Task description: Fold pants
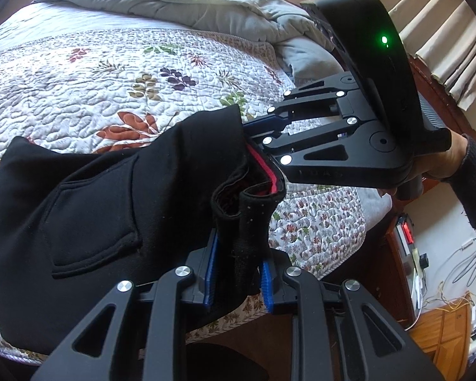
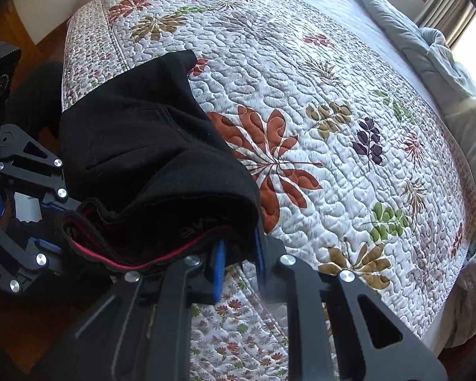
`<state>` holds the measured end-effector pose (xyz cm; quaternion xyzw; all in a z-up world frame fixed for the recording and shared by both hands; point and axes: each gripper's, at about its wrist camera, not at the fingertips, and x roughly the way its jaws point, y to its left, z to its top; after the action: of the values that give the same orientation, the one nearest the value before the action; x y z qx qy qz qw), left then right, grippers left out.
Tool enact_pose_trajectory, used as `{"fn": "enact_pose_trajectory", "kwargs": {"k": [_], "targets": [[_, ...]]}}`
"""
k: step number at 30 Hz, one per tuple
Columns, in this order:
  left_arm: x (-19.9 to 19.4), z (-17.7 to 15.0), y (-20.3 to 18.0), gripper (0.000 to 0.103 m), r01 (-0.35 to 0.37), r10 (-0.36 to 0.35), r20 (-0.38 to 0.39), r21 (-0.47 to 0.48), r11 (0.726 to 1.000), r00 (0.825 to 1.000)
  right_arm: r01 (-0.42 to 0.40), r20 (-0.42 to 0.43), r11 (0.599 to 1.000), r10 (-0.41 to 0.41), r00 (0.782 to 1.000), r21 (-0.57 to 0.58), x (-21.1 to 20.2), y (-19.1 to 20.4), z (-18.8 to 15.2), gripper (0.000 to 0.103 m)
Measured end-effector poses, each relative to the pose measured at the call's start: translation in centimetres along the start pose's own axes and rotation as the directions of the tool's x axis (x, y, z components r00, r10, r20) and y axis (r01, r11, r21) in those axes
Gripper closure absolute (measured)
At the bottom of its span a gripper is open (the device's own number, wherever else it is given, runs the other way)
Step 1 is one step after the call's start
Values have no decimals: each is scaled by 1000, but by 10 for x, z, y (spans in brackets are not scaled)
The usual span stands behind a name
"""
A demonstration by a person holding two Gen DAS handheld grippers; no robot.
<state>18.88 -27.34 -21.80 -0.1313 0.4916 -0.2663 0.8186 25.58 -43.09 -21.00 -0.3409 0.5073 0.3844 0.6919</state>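
Black pants with a patch pocket and a red-lined waistband lie bunched on the flowered quilt. My left gripper is shut on a fold of the waistband, its blue pads on either side of the cloth. My right gripper comes in from the right and grips the waistband a little farther along. In the right wrist view the right gripper is shut on the pants at the red-edged waistband, with the left gripper at the left.
The quilt covers the bed; a grey comforter is bunched at its far end. Wooden floor, cables and a small device lie beyond the bed's right edge. Curtains hang behind.
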Motion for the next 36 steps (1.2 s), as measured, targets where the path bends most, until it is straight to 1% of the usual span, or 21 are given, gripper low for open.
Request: {"fn": "enact_pose_trajectory", "kwargs": {"k": [5,7,8,11,14,15,16,17,18,20,21,23,24,27,28,30,31,32,33,34,36], "targets": [[5,-3,-3,75,-8,8,-37,7,1000,999,15,-25,1000,-15,1000,26,8,0,-6,85],[3,-5,0,62,24,-24,-47,-12,1000,999,42,-50,997,-40,998,57,12,-2,-11,81],[-3,-8,1,60,51,-52,-45,-23,998,998,48,-58,996,-43,997,78,12,-4,-14,76],[-27,-17,7,47,112,-113,-11,-21,993,994,65,-72,979,-52,996,192,9,-15,-30,74],[-57,-27,28,44,148,-147,24,-55,987,989,36,-50,921,-18,999,389,1,-32,-57,65],[-67,-28,38,43,156,-154,35,-69,985,987,10,-28,890,3,1000,456,-3,-36,-67,63],[-76,-30,47,43,155,-151,48,-79,985,987,-39,18,841,35,999,540,-8,-42,-80,60],[-86,-31,60,42,146,-140,67,-88,985,988,-96,70,781,67,995,617,-11,-46,-91,47],[-93,-30,71,40,137,-129,81,-94,986,988,-203,165,677,121,979,707,-14,-50,-107,34],[-102,-26,96,40,124,-112,100,-125,984,989,-378,317,527,206,926,761,-12,-48,-124,26],[-102,-20,109,40,134,-120,104,-145,980,987,-473,414,443,230,881,762,-6,-43,-132,23],[-100,-8,133,39,171,-153,104,-190,967,983,-523,478,368,213,852,769,5,-37,-136,16],[-97,-1,143,36,197,-179,100,-215,957,979,-540,497,335,211,842,772,14,-33,-137,16],[-85,17,173,35,289,-275,89,-292,912,957,-603,554,216,249,795,768,45,-24,-136,16],[-80,21,180,33,315,-305,83,-305,899,949,-598,547,202,256,797,776,54,-22,-132,16],[-68,30,196,33,327,-325,65,-337,883,944,-580,528,205,257,809,788,62,-18,-127,19],[-63,32,199,33,324,-324,60,-343,882,944,-583,533,206,254,807,786,64,-16,-124,24],[-58,34,205,33,318,-319,58,-353,880,946,-579,530,214,247,811,787,63,-15,-122,41],[-54,35,208,33,321,-322,57,-355,878,945,-554,506,239,236,830,797,59,-15,-118,55],[-51,36,211,33,317,-319,53,-356,879,946,-536,489,256,226,842,805,56,-14,-115,60],[-43,37,219,33,266,-267,47,-359,895,962,-471,433,360,185,882,806,42,-6,-96,68]]}}
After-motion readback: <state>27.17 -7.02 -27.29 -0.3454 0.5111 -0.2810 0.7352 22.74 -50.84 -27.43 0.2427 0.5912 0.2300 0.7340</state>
